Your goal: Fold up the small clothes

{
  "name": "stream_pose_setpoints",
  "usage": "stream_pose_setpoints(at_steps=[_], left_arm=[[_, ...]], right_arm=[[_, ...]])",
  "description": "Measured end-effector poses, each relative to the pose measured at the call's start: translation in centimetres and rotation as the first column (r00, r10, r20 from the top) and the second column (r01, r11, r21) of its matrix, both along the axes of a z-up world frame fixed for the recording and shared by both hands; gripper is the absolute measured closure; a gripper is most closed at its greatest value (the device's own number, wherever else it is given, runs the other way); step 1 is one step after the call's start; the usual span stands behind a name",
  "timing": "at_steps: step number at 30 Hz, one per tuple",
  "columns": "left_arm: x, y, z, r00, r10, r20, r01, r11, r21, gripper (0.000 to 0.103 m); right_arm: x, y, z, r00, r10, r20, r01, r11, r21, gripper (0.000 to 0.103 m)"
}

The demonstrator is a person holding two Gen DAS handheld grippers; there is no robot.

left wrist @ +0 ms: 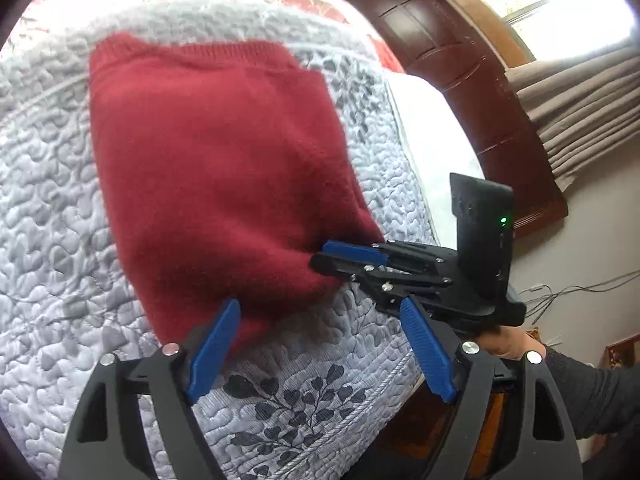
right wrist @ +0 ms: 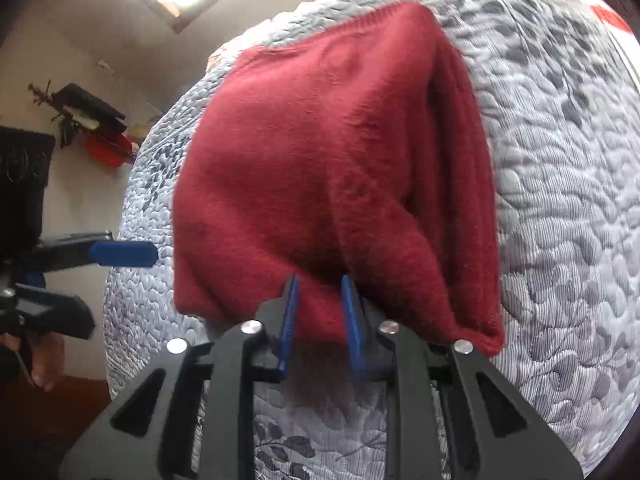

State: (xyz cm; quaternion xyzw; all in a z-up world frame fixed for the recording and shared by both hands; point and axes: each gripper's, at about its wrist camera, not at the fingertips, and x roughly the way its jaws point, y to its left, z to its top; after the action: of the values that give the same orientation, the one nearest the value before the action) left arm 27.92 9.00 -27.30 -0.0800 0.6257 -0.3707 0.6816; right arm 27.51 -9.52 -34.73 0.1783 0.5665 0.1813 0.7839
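A red knit sweater (left wrist: 208, 152) lies folded on a grey-white quilted bedspread (left wrist: 52, 208). In the left wrist view my left gripper (left wrist: 320, 304) is open, its blue pads (left wrist: 216, 344) spread just short of the sweater's near edge and holding nothing. My right gripper (left wrist: 352, 258) comes in from the right, shut on the sweater's near right corner. In the right wrist view the right gripper (right wrist: 320, 280) pinches a bunched fold of the sweater (right wrist: 328, 152) and lifts that edge slightly. The left gripper (right wrist: 120, 254) shows open at the left, apart from the cloth.
The bed's edge runs close on the right, with a white sheet (left wrist: 432, 136), dark wooden panelling (left wrist: 472, 80) and beige curtains (left wrist: 584, 112) beyond. Cables (left wrist: 568, 292) hang on the wall. A dark shelf with red items (right wrist: 96, 128) is on the far wall.
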Motion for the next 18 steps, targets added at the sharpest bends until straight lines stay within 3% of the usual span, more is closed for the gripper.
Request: stream_pose_setpoints(at_steps=[2, 4, 7, 8, 9, 13, 14, 15, 17, 18], left_arm=[[0.3, 0.1, -4.1, 0.993, 0.006, -0.119, 0.003, 0.997, 0.074, 0.023], [0.0, 0.8, -6.3, 0.989, 0.013, -0.150, 0.003, 0.994, 0.106, 0.026], [-0.5, 1.5, -5.6, 0.991, 0.019, -0.136, -0.008, 0.997, 0.080, 0.026], [-0.6, 1.6, -5.3, 0.991, 0.020, -0.135, -0.010, 0.997, 0.073, 0.026], [-0.8, 1.8, -5.1, 0.991, 0.018, -0.133, -0.007, 0.997, 0.078, 0.026], [-1.2, 1.9, -5.5, 0.988, 0.017, -0.152, 0.000, 0.994, 0.109, 0.025], [-1.2, 1.8, -5.3, 0.988, 0.013, -0.155, 0.004, 0.994, 0.113, 0.025], [-1.3, 1.7, -5.2, 0.988, 0.008, -0.153, 0.010, 0.993, 0.118, 0.025], [-1.7, 1.3, -4.7, 0.990, -0.001, -0.142, 0.018, 0.993, 0.119, 0.025], [-2.0, 1.1, -4.5, 0.990, -0.003, -0.140, 0.019, 0.993, 0.115, 0.025]], right_arm=[[-0.3, -1.6, -0.8, 0.998, -0.037, -0.060, 0.040, 0.997, 0.065, 0.090], [-0.6, -3.2, 0.0, 0.994, -0.068, -0.089, 0.080, 0.987, 0.139, 0.089], [0.4, -4.6, 3.2, 0.994, -0.110, -0.012, 0.110, 0.978, 0.178, 0.071], [1.2, -5.0, 3.7, 0.992, -0.126, 0.003, 0.124, 0.975, 0.185, 0.056], [2.2, -5.1, 3.8, 0.991, -0.135, 0.010, 0.131, 0.973, 0.191, 0.050], [6.3, -6.0, 2.4, 0.991, -0.132, -0.024, 0.134, 0.964, 0.228, 0.050], [7.0, -5.6, 1.7, 0.993, -0.109, -0.050, 0.118, 0.963, 0.242, 0.053], [8.2, -5.3, 1.6, 0.994, -0.084, -0.073, 0.100, 0.962, 0.253, 0.073], [9.0, -4.5, 1.7, 0.996, -0.035, -0.080, 0.055, 0.964, 0.259, 0.092], [9.1, -4.6, 2.1, 0.998, -0.025, -0.065, 0.041, 0.967, 0.253, 0.094]])
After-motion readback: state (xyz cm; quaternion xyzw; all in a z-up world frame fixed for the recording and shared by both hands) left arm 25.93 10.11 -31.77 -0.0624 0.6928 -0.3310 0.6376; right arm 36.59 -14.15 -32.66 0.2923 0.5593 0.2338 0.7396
